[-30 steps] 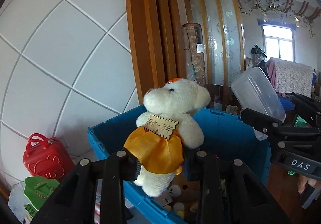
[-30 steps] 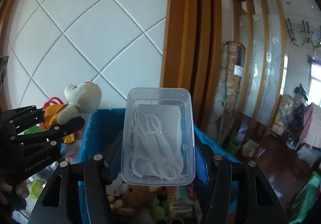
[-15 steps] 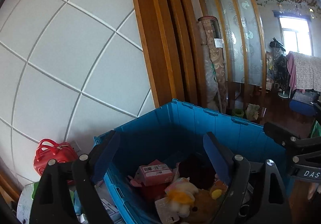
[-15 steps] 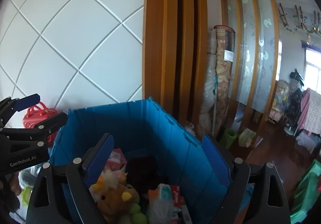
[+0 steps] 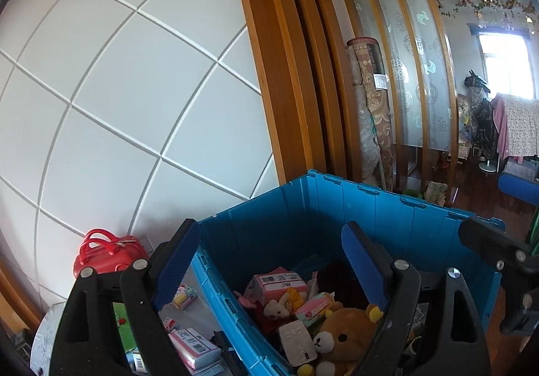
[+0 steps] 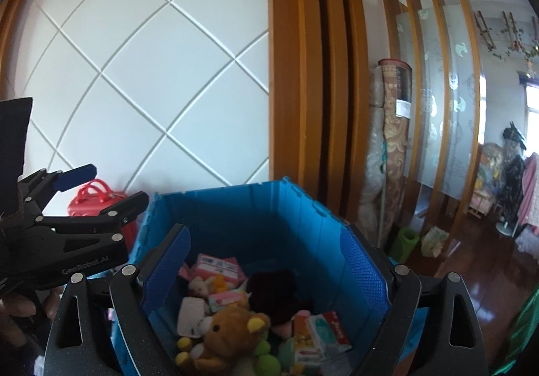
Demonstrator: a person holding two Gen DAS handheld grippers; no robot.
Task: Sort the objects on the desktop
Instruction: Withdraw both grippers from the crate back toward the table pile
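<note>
The left gripper [image 5: 269, 261] is hovering with its blue-padded fingers spread wide and nothing between them, straddling the near-left wall of the large blue plastic crate [image 5: 387, 207]. The right gripper [image 6: 266, 261] is likewise hanging spread and empty, looking straight down into the same crate.

The crate is sitting dead ahead of both, at twelve o'clock, its long walls running away toward the wooden pillar [image 5: 286, 73]. It is already holding a heap: a brown plush bear [image 5: 343, 332] lying nearest, a pink cardboard box [image 5: 278, 281] behind it, and a small white plush mouse [image 5: 274, 307] between them.

What is left to sort is lying outside the crate, on the grey surface [image 5: 47, 329] at about eight o'clock from the left gripper: a pink-and-white packet [image 5: 193, 347] with its long axis running from ten to four o'clock, and a small pastel box [image 5: 183, 296] just beyond it, hard against the crate's outer wall. A red toy suitcase [image 5: 107, 251] is standing farther back at ten o'clock.

The left gripper is clearly the nearer one to those loose items; the right would have to cross the crate. The next reach probably calls for swinging left and downward.
</note>
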